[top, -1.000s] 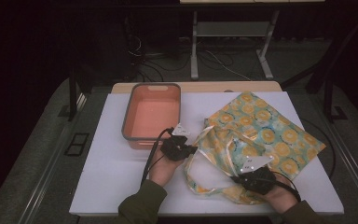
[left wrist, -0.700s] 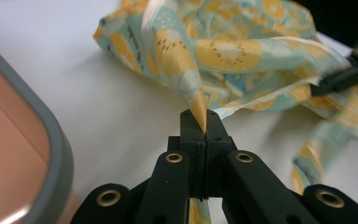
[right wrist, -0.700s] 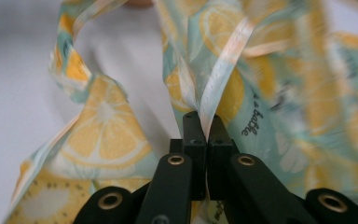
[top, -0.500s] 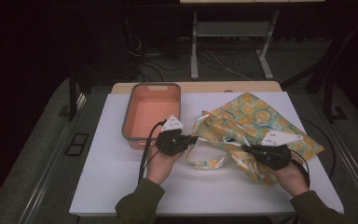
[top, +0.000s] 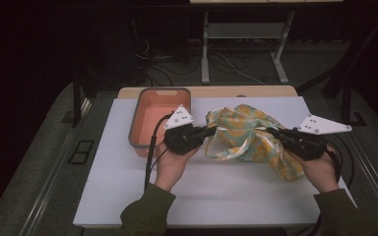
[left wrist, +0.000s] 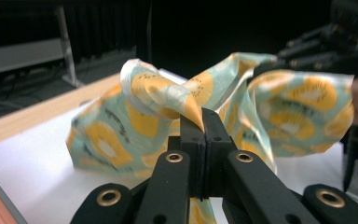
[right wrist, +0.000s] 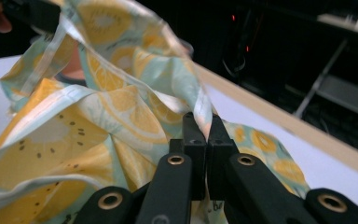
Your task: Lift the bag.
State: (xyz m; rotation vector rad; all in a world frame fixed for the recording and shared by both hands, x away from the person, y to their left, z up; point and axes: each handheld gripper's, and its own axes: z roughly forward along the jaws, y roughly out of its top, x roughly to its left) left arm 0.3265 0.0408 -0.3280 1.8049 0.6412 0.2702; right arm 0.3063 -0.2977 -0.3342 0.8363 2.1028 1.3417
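Note:
A cloth bag [top: 246,135] printed with yellow fruit slices on pale green hangs bunched above the white table top [top: 206,196], stretched between both grippers. My left gripper [top: 211,131] is shut on the bag's left edge; in the left gripper view the jaws pinch a fold of the bag [left wrist: 158,100] at my left gripper [left wrist: 203,116]. My right gripper [top: 273,132] is shut on the right edge, and in the right gripper view a pale trim strip of the bag [right wrist: 98,121] runs into my right gripper [right wrist: 203,120]. The bag's lower right end droops toward the table.
A salmon-pink tray [top: 150,115] with a grey rim lies at the back left of the table top, just behind my left hand. Dark floor, cables and table legs [top: 204,54] lie beyond the far edge. The near part of the white surface is bare.
Both grippers have risen with the bag, which lay spread flat on the table and now hangs bunched between them. My right gripper has also moved away from the near edge and to the right.

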